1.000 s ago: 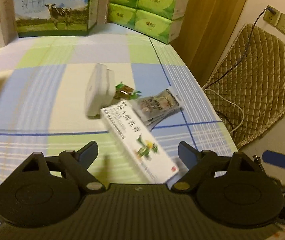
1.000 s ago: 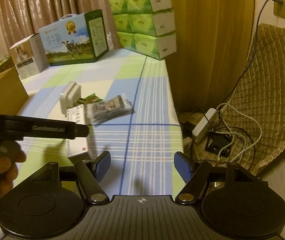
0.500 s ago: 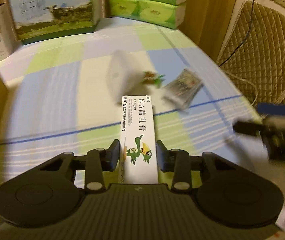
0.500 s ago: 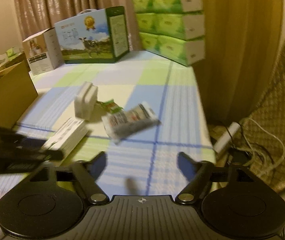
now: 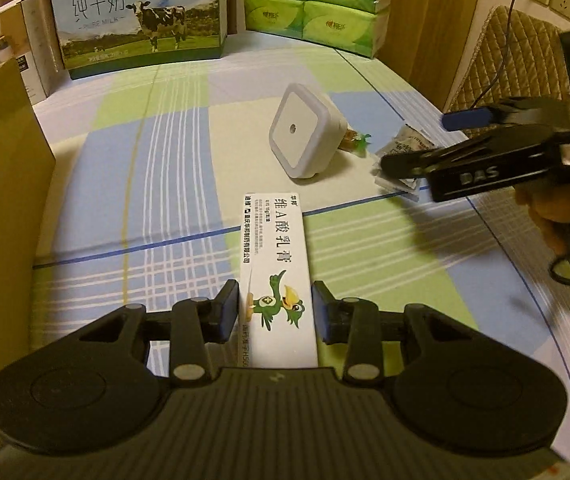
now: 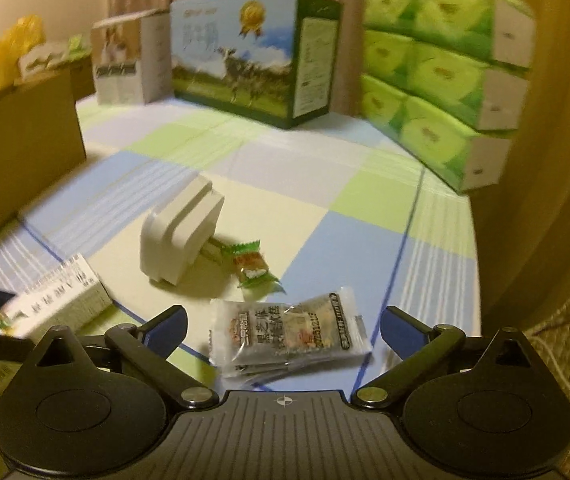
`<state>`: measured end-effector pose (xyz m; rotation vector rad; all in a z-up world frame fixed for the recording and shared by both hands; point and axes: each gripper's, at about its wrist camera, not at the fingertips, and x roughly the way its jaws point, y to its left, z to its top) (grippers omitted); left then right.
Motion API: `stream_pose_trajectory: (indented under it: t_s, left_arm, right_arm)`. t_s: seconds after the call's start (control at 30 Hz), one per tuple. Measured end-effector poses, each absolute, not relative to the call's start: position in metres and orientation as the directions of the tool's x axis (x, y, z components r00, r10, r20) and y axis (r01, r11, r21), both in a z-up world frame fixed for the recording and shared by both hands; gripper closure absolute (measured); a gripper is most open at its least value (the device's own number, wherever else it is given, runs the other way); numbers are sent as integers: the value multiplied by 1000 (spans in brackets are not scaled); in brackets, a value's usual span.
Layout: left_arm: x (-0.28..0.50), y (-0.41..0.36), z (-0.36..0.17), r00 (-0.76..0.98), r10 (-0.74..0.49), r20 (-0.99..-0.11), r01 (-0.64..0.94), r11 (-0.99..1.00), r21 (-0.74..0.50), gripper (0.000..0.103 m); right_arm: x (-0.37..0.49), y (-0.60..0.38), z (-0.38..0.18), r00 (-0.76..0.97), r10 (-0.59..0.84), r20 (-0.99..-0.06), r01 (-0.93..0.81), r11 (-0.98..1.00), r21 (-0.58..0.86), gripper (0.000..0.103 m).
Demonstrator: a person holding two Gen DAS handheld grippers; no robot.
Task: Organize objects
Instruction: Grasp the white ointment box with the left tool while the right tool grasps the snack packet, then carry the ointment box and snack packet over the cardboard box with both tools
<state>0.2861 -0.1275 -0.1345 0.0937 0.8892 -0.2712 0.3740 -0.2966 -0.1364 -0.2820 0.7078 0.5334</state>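
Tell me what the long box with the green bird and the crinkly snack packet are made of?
The ointment box looks like thin printed cardboard: flat faces, sharp folded edges, slight sheen. The snack packet looks like clear glossy plastic film: it wrinkles, glints, and has crimped sealed ends. Neither is certain from looks alone.

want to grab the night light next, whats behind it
A small green-wrapped candy lies just behind the white night light, beside its metal prongs. In the left wrist view the light covers most of the candy.

night light [image 5: 305,133] centre | candy [image 5: 355,141] right of it | sachets [image 6: 289,330] nearer | carton [image 5: 277,268] left
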Motion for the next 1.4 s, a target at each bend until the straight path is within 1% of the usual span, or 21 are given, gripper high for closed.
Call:
stream_pose_trajectory:
  t_s: [0.13, 0.17, 0.2, 0.23, 0.27, 0.37, 0.47, 0.57, 0.73, 0.8, 0.87, 0.97, 1.07, 1.23, 1.37, 1.4]
  left_arm:
    - [290, -128, -136, 603, -204, -772, 284, 958, -32, 68]
    - [291, -129, -136, 606, -202, -770, 284, 958, -28, 67]
    - [292, -129, -136, 609, -201, -767, 284, 958, -26, 67]
    - [293, -129, -136, 609, -202, -767, 284, 958, -27, 67]
    - [294, -129, -136, 608, -203, -768, 285, 958, -28, 67]
    - [295, -131, -136, 608, -200, -769, 295, 955, -15, 67]
    - [293, -132, -137, 598, -195, -778, 305, 952, -4, 68]
    - [283, -132, -136, 588, -197, -784, 323, 947, 4, 70]
    - [253, -124, -134, 578, -202, -791, 354, 935, 20, 70]
    - [246, -122, -134, 580, -202, -789, 366, 930, 31, 70]
    - [242, -120, -135, 579, -200, -791, 372, 927, 38, 70]
    - [242, -120, -136, 578, -200, -791, 375, 926, 41, 70]
    - [245, -123, -137, 585, -197, -787, 381, 923, 52, 70]
    - [253, -126, -140, 569, -193, -799, 386, 921, 52, 70]
    - [253, -125, -141, 561, -198, -804, 393, 918, 48, 70]
    - [253, -124, -140, 555, -197, -808, 389, 920, 43, 70]
  right_arm:
    - [381, -293, -146, 598, 368, -712, -587, 806, -78, 4]
    - [382, -294, -148, 584, 366, -724, -588, 806, -68, 7]
    - [383, -294, -149, 581, 360, -730, -580, 812, -62, 13]
    - [381, -296, -149, 584, 361, -727, -570, 820, -51, 21]
    - [377, -298, -147, 591, 359, -722, -552, 833, -38, 24]
    - [359, -297, -143, 598, 348, -723, -535, 844, -36, 29]
    - [334, -293, -141, 600, 310, -737, -508, 860, -52, 29]
    - [302, -295, -140, 585, 307, -751, -474, 881, -9, 29]
    - [253, -297, -140, 568, 326, -756, -453, 891, 43, 29]
    - [239, -296, -140, 569, 333, -752, -478, 878, 27, 28]
    - [230, -294, -140, 579, 328, -746, -491, 871, 2, 23]
    - [227, -295, -143, 585, 330, -741, -501, 866, -9, 19]
    - [226, -294, -145, 584, 328, -743, -516, 856, -27, 17]
    - [227, -295, -150, 573, 333, -748, -519, 855, -17, 17]
    - [226, -295, -148, 580, 322, -749, -493, 870, -8, 27]
    - [226, -294, -146, 581, 314, -751, -489, 872, -14, 28]
